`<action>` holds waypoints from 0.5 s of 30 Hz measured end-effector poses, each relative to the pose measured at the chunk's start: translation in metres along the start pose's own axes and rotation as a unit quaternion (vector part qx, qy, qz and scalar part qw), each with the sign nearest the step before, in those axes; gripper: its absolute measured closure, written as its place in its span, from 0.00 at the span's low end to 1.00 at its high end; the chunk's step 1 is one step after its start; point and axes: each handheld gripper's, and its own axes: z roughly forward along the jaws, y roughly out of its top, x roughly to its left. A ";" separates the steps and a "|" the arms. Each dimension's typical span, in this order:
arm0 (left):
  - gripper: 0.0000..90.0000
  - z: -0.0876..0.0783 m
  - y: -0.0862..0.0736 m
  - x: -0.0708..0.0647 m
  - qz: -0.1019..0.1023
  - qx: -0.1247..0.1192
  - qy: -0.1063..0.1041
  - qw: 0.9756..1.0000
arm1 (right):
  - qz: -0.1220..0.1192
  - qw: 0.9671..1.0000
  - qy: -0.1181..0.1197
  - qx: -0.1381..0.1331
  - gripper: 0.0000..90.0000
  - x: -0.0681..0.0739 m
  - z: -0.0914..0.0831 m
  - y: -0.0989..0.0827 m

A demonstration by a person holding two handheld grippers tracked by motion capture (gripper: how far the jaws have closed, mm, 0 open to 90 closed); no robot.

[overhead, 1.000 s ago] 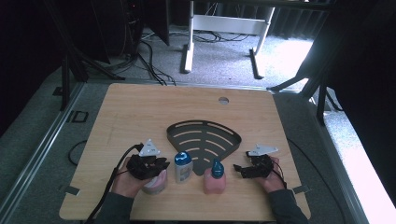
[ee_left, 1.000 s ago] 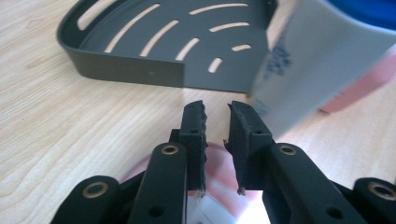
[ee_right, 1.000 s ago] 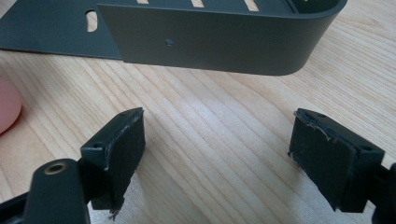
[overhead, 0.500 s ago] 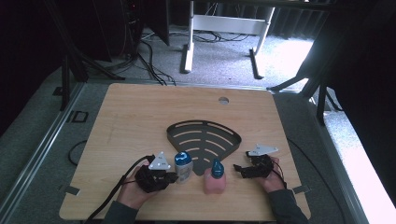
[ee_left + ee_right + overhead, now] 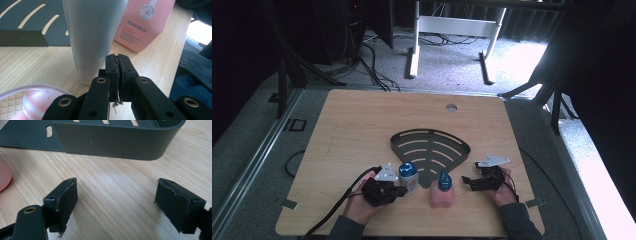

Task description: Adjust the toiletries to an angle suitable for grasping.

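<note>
A white bottle (image 5: 408, 176) (image 5: 95, 32) with a blue cap stands at the near edge of a dark slotted rack (image 5: 429, 147) (image 5: 22, 37) (image 5: 112, 142). To its right is a pink bottle (image 5: 442, 192) (image 5: 145, 22) with a blue cap. My left gripper (image 5: 398, 190) (image 5: 117, 57) lies just left of the white bottle. Its jaws have just been closing and now meet with nothing between them, tips near the bottle's base. A pink round thing under a clear lid (image 5: 30, 100) sits beside it. My right gripper (image 5: 469, 182) (image 5: 116, 200) rests open on the table right of the pink bottle, facing the rack.
The wooden table (image 5: 362, 125) has a small round hole (image 5: 451, 107) at its far edge. Cables trail from both grippers over the near edge. Grey carpet, desk legs and floor cables lie beyond the table.
My left gripper has moved right and nearer the person, up to the white bottle, and its jaws have closed. It now covers the pink round thing. The right gripper has not moved.
</note>
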 end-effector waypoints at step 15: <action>0.97 0.004 0.008 0.020 -0.050 0.004 0.039 0.998 | 0.000 1.000 0.000 0.000 0.20 0.000 0.000 0.000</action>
